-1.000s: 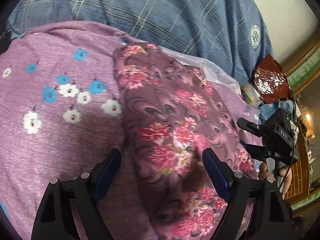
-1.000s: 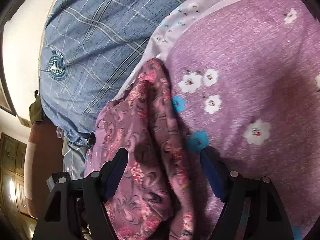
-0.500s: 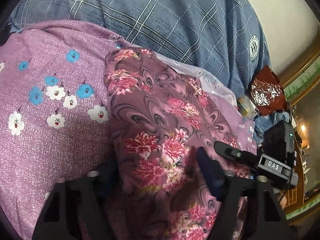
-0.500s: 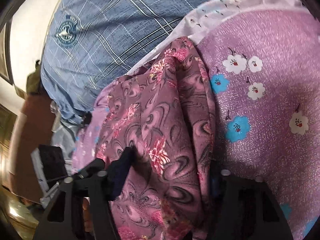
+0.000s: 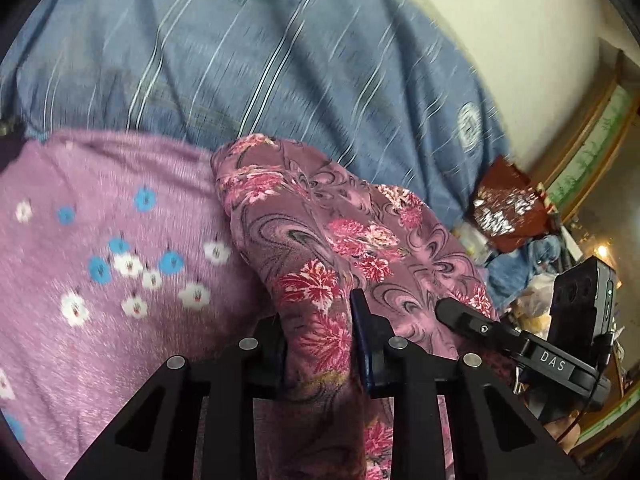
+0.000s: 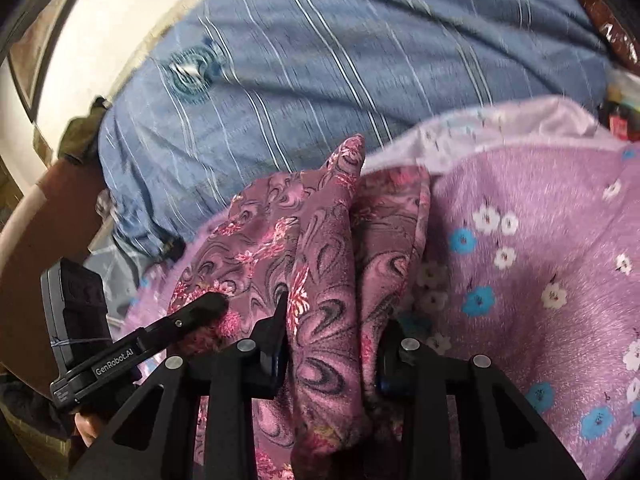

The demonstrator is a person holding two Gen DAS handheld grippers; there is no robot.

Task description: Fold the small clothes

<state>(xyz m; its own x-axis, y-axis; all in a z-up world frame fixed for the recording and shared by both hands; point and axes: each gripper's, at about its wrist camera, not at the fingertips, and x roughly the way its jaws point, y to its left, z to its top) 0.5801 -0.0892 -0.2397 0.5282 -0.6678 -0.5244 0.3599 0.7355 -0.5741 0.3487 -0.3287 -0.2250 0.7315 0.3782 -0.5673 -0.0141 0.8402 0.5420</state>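
Mauve floral cloth (image 5: 320, 256) bunched in both clamped grippers (image 5: 320, 344) (image 6: 332, 344), hiding their fingertips.

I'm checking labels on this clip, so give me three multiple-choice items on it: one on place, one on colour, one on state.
1. The floral garment lies on:
A. the purple flowered sheet
B. a wooden floor
C. a chair

2. The checked cloth behind it is:
A. green
B. blue
C. white

3. The left gripper and right gripper are:
A. both open
B. one open
C. both shut on the garment

Key: 1 A, sheet shows around it; 2 B, blue with pale lines; 3 C, fabric is pinched between each pair of fingers.
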